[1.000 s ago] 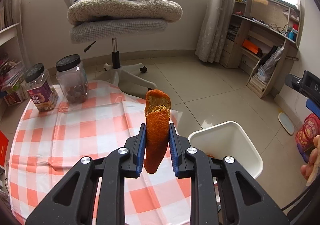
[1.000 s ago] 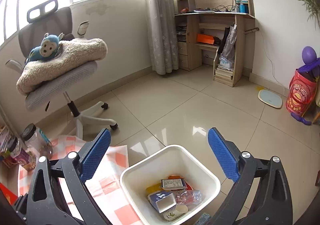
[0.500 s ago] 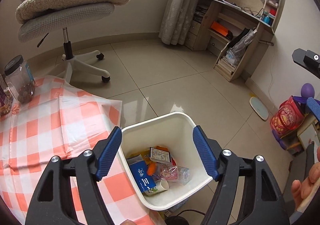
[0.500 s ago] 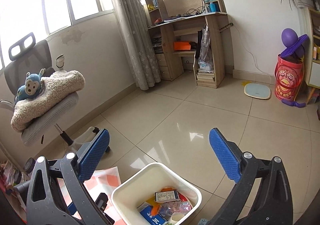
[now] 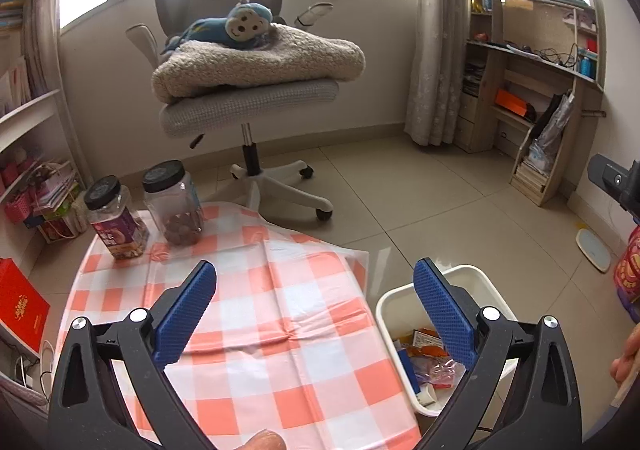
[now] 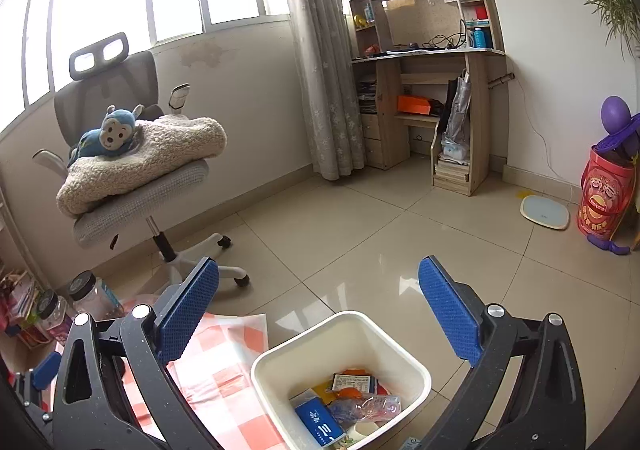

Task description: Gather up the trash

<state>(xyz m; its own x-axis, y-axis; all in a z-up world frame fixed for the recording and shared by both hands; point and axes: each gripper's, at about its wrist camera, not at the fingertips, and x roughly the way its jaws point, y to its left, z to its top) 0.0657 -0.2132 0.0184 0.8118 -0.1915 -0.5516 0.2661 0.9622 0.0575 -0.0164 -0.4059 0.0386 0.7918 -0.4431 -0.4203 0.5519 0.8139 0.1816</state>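
Observation:
A white trash bin (image 5: 386, 304) stands on the floor at the table's right edge; it also shows in the right wrist view (image 6: 416, 364). It holds several pieces of trash: a blue carton (image 6: 320, 420), clear plastic wrap (image 6: 366, 406), a printed packet (image 6: 352, 383) and orange peel (image 6: 349, 393). My left gripper (image 5: 316, 304) is open and empty above the orange-and-white checked tablecloth (image 5: 256, 330). My right gripper (image 6: 318, 312) is open and empty above the bin.
Two black-lidded jars (image 5: 116, 223) (image 5: 174, 207) stand at the table's far left. A grey office chair (image 5: 248, 105) with a blanket and blue plush monkey is behind. A wooden desk (image 6: 440, 97), a scale (image 6: 544, 211) and a red toy bucket (image 6: 606, 201) are to the right.
My left gripper held an orange peel, swung over the bin, opened and dropped it, then moved back over the table. My right gripper stayed open over the bin.

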